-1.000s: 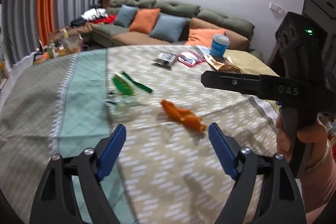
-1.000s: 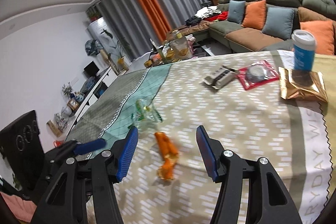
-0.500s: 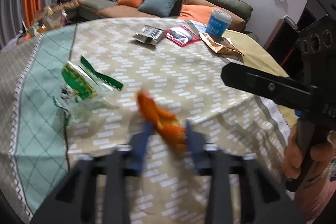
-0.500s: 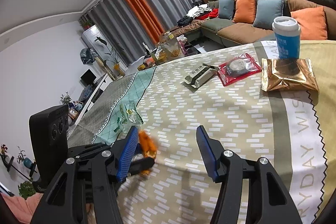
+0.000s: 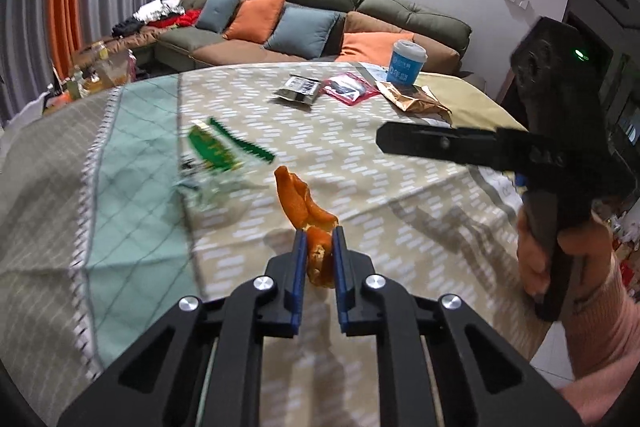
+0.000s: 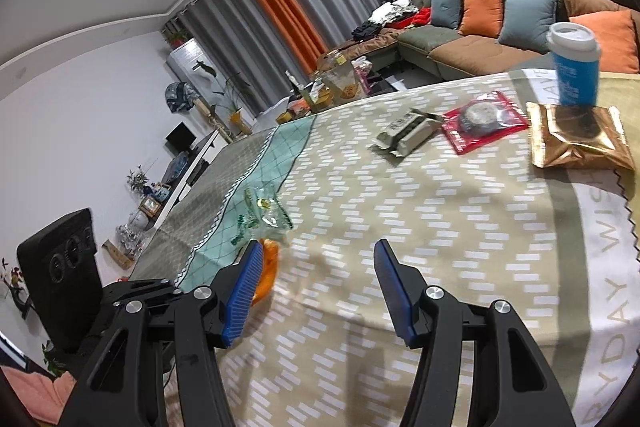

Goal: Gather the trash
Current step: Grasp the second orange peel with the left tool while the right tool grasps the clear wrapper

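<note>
Left gripper (image 5: pixel 319 239) had just been closing, blue pads pinching the orange peel (image 5: pixel 306 211), lifted clear of the tablecloth (image 5: pixel 400 211) near its front edge. Right gripper (image 6: pixel 318 263) spread, nothing between its pads. Just beyond the peel, a clear green wrapper (image 5: pixel 212 155) lay by the teal stripe. Toward the far edge: grey packet (image 6: pixel 406 131), red packet (image 6: pixel 482 121), gold bag (image 6: pixel 580 137). Blue cup (image 6: pixel 574 67), lid on, contents hidden.

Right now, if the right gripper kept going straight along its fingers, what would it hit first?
Most likely the bare patterned tablecloth: the open right gripper points down at it, with nothing between the jaws. Depth is hard to judge.
</note>
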Action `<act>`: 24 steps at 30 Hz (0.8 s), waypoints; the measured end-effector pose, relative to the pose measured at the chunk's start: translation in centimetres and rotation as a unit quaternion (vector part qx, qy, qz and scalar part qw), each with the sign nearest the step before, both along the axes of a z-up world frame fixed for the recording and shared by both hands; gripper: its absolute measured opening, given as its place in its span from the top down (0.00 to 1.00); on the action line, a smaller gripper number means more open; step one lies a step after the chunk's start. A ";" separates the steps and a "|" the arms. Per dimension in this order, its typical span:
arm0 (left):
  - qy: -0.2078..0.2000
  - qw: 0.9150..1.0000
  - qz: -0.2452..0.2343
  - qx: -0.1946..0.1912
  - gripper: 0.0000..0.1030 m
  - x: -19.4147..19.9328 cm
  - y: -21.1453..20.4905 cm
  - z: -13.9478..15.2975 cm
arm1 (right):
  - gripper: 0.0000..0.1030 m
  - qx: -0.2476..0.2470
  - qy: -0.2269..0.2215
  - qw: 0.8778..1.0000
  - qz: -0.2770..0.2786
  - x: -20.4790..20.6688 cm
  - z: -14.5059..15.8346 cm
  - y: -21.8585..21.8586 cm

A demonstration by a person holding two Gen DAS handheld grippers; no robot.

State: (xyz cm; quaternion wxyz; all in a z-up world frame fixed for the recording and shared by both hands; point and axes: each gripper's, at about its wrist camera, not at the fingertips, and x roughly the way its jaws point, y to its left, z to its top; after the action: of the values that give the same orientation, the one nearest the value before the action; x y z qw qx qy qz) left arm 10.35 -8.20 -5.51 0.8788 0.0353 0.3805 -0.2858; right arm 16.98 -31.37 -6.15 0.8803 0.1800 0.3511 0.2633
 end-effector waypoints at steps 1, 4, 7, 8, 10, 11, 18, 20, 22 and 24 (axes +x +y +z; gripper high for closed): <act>-0.002 1.000 0.004 0.004 0.87 -0.4 0.7 0.0 | 0.43 -0.001 -0.001 1.000 0.004 0.1 0.0 0.3; -0.002 1.000 0.017 0.015 0.87 -1.3 2.4 -0.4 | 0.43 -0.006 -0.002 1.000 0.020 0.6 0.2 1.7; -0.001 0.999 0.030 0.030 0.87 -2.0 3.9 -0.9 | 0.43 -0.014 -0.003 0.999 0.037 1.4 0.4 3.3; 0.000 0.999 0.033 0.030 0.87 -2.2 4.3 -0.9 | 0.43 -0.020 -0.005 0.999 0.044 1.7 0.5 4.0; -0.002 0.999 0.040 0.029 0.87 -2.7 5.2 -0.8 | 0.43 -0.033 -0.007 0.998 0.055 2.3 0.6 5.4; -0.006 0.999 0.045 0.030 0.87 -2.9 5.5 -0.7 | 0.43 -0.038 -0.007 0.997 0.060 2.7 0.5 5.9; -0.024 0.997 0.072 0.033 0.87 -3.8 7.1 -0.1 | 0.42 -0.068 0.011 0.995 0.066 5.5 -0.2 8.9; -0.024 0.996 0.082 0.031 0.87 -3.9 7.9 -0.1 | 0.42 -0.075 0.020 0.995 0.066 6.0 -0.5 9.4; -0.025 0.995 0.091 0.029 0.87 -3.9 8.6 0.0 | 0.42 -0.078 0.026 0.994 0.068 6.2 -0.8 9.7; -0.026 0.994 0.099 0.025 0.87 -4.0 9.3 0.0 | 0.45 -0.077 0.028 0.994 0.068 6.2 -0.9 9.8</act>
State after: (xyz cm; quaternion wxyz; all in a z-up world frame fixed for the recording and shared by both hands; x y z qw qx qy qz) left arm 6.38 1.11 -5.51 0.9110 0.0268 0.3666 -0.1867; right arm 23.18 -21.61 -7.04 0.8615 0.0946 0.4065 0.2891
